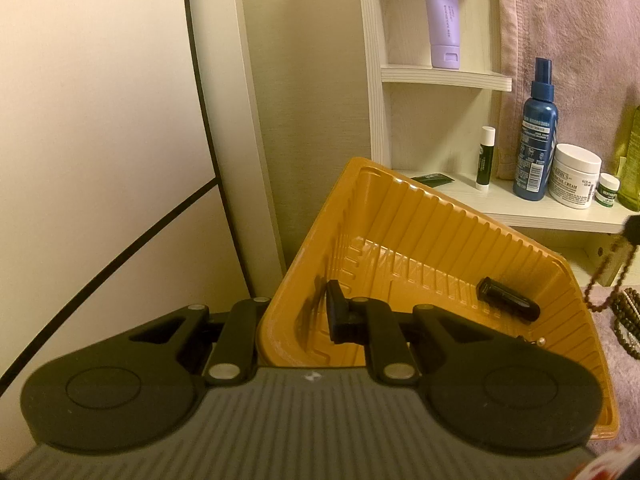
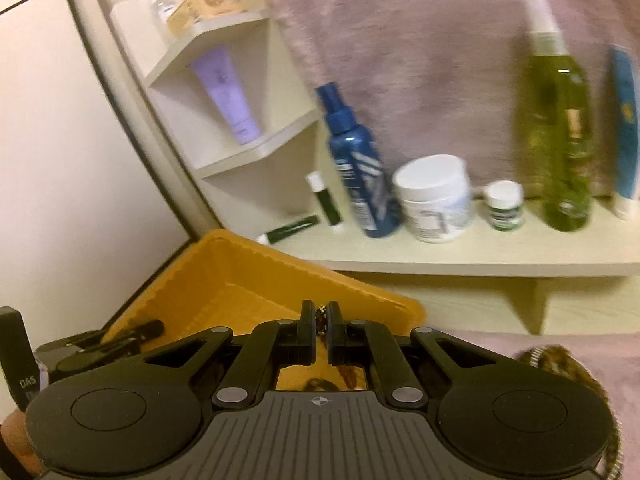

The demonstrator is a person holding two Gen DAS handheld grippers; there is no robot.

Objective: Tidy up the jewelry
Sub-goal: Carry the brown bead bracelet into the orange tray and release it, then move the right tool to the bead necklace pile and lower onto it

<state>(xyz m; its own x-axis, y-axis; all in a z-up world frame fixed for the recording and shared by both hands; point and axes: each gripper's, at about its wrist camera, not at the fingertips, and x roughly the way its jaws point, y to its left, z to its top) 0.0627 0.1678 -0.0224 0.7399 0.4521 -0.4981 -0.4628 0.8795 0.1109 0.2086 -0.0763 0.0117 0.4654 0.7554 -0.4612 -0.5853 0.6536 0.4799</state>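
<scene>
An orange plastic tray point(image 1: 420, 216) is tilted up. My left gripper point(image 1: 296, 316) is shut on its left wall, one finger point(image 1: 338, 312) inside, the other hidden outside. A black tube point(image 1: 508, 298) and a small pearl earring point(image 1: 540, 342) lie in the tray. My right gripper point(image 2: 320, 322) is shut on a dark beaded chain point(image 2: 321, 320) above the tray's near edge point(image 2: 360, 288); the chain hangs below between the fingers. In the left wrist view the beaded strand point(image 1: 608, 268) hangs at the right edge. More beads point(image 1: 628, 320) lie on the pink cloth.
A white shelf point(image 2: 460, 252) behind the tray holds a blue spray bottle point(image 2: 356, 168), a white cream jar point(image 2: 434, 198), a small jar point(image 2: 504, 204), a green bottle point(image 2: 560, 140) and a lip balm point(image 1: 485, 158). A purple tube point(image 1: 442, 12) stands higher. A white panel is at left.
</scene>
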